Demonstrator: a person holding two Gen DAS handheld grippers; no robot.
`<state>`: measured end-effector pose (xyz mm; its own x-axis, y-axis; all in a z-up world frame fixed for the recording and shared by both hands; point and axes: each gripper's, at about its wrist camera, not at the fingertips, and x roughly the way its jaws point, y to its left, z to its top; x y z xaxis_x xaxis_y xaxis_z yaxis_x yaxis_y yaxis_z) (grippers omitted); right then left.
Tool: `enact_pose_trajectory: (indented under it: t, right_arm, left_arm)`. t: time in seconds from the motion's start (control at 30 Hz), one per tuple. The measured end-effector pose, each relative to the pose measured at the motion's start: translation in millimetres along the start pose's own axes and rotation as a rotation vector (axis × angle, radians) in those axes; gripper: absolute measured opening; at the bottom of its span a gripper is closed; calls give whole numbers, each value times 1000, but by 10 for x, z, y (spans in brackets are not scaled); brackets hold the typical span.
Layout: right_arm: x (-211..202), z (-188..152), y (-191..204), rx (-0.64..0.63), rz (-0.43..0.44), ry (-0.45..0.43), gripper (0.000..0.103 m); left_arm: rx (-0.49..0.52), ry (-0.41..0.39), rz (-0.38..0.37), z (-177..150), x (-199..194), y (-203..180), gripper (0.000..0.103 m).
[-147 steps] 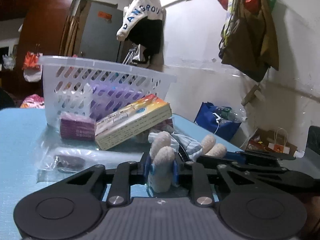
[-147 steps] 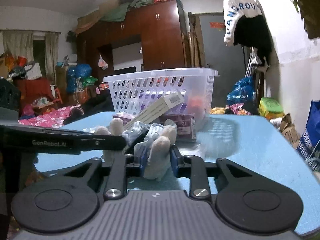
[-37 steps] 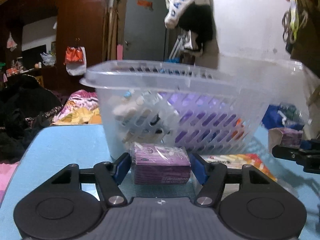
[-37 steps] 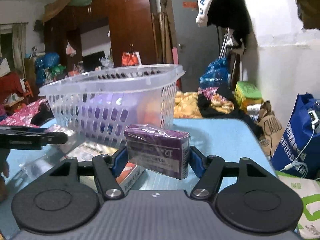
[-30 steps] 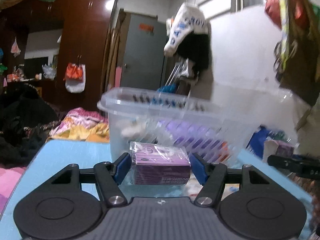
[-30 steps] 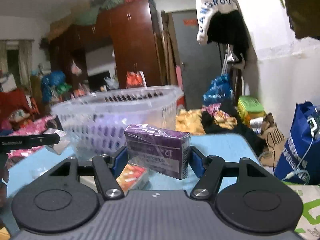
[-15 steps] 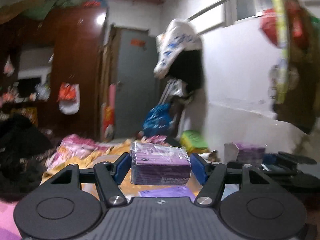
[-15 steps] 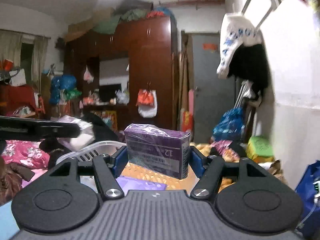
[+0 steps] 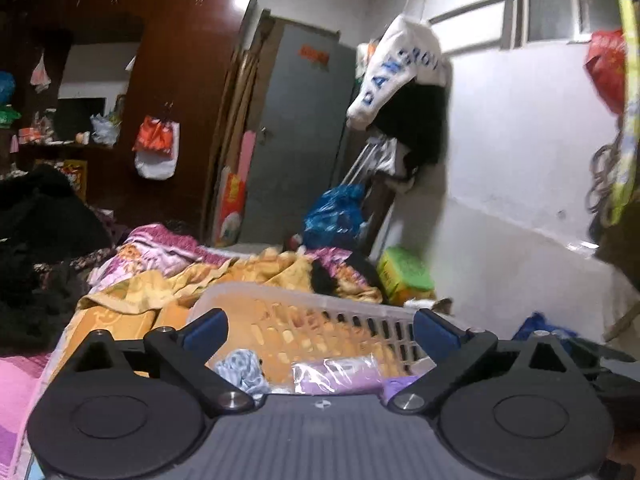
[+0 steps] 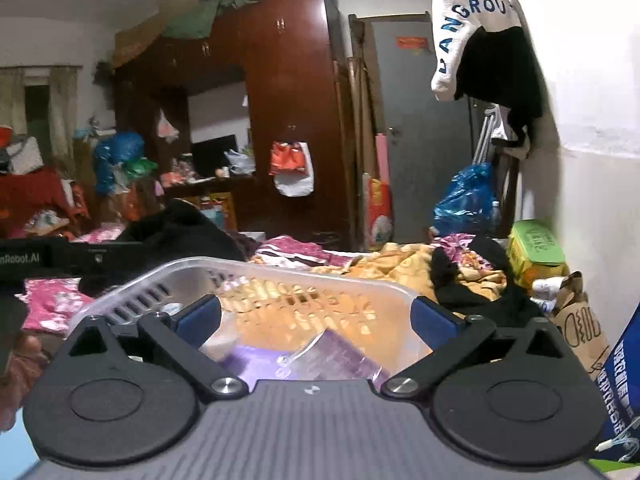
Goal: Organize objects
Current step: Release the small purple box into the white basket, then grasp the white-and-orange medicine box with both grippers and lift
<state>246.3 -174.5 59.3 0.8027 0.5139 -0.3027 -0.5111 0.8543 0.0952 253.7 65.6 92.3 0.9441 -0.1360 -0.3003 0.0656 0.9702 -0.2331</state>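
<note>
Both grippers hover above the white plastic basket (image 9: 320, 312), which also shows in the right wrist view (image 10: 192, 268). My left gripper (image 9: 320, 332) is open and empty; below it in the basket lie a purple wrapped box (image 9: 340, 374) and a blue-grey cloth toy (image 9: 242, 370). My right gripper (image 10: 316, 320) is open and empty; a purple wrapped box (image 10: 336, 354) lies tilted in the basket just under it. The left gripper's black body (image 10: 72, 258) shows at the left of the right wrist view.
Behind the basket lie heaped yellow and pink bedclothes (image 10: 392, 264). A dark wardrobe (image 10: 280, 120), a grey door (image 10: 424, 140) and a hanging white garment (image 10: 468, 20) stand beyond. A blue bag (image 10: 624, 380) and a paper bag (image 10: 580, 324) are at the right.
Both grippers have opened and let go of their purple boxes, which now lie in the basket. Both had risen from the table to above the basket.
</note>
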Motion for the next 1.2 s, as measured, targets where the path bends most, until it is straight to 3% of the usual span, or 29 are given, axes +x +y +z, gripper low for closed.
enact_pose_trajectory:
  t: [0.17,0.23,0.37,0.43,0.57,0.67,0.7,0.8,1.07,1.2]
  right_arm:
    - [-513,-233,-19,18,54,-35,103]
    - [-632,-441,-21,22,69,-19,103]
    - [-580,-857,50,28,73,94,103]
    - [-459,-946,69,31,81,167,103]
    - [-316,-1022,34,32,103,224,102]
    - [-252,-1080,28,2,83,249,93]
    - [-221,-1089,-3,19,98,272,85]
    - [-224,-1145,-28,41,138,289,82]
    - [-293,-1271,160,-49,122,312,71]
    - [-319,-1288,221,-75,117,308,59]
  left_arm:
    - [83,-49,-92,-322,-537,-56,103]
    - [123,0,-131,-567,-651,-75,103]
    - [167,118,-169,-989,-615,-150,103]
    - [208,170,-167,-1106,-529,-210,103]
    - [247,232,-182,-1210,-357,-216,99]
    - [244,260,-194,-1283,-284,-133,94]
    - [244,272,-188,-1304,-239,-109,90]
    - [221,317,-191,-1351,-130,-47,82]
    - [266,374,-239,-1421,-29,-127,78]
    - [280,379,-242,-1451,-14,-176,69]
